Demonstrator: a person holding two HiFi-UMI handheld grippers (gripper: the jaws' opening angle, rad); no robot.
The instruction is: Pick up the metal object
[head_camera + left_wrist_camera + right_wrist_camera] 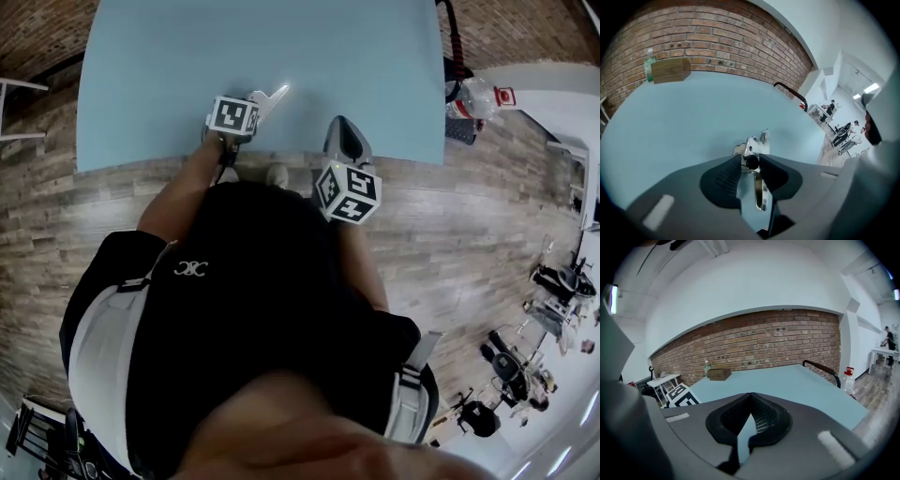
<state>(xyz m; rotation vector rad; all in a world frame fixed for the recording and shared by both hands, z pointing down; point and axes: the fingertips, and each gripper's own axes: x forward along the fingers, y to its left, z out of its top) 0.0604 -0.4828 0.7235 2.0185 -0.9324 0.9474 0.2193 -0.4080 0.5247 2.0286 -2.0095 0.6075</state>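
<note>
Head view gives me the blue table point(187, 56) as the biggest thing in sight, and I place everything else against it. My right gripper point(345, 129) hangs over the table's near edge, toward its right half. In the right gripper view its ribbed pads point(761, 416) are pressed together at the tips with nothing between them, and it looks level across the tabletop toward the brick wall. My left gripper point(751, 158) sits just inside the table's near edge, left of the right one, low over the surface. Its jaws are spread. At the far side of the table, by the brick wall, I see a brown box point(670, 70), with a clear plastic bottle point(649, 65) just beside it on the left. Smallest is the metal object point(753, 146), a shiny bracket-like piece with a dark knob. It is near the table's front edge, right between the left gripper's open jaws. Bare tabletop shows between it and the left pad; I cannot tell whether the right pad touches it.
</note>
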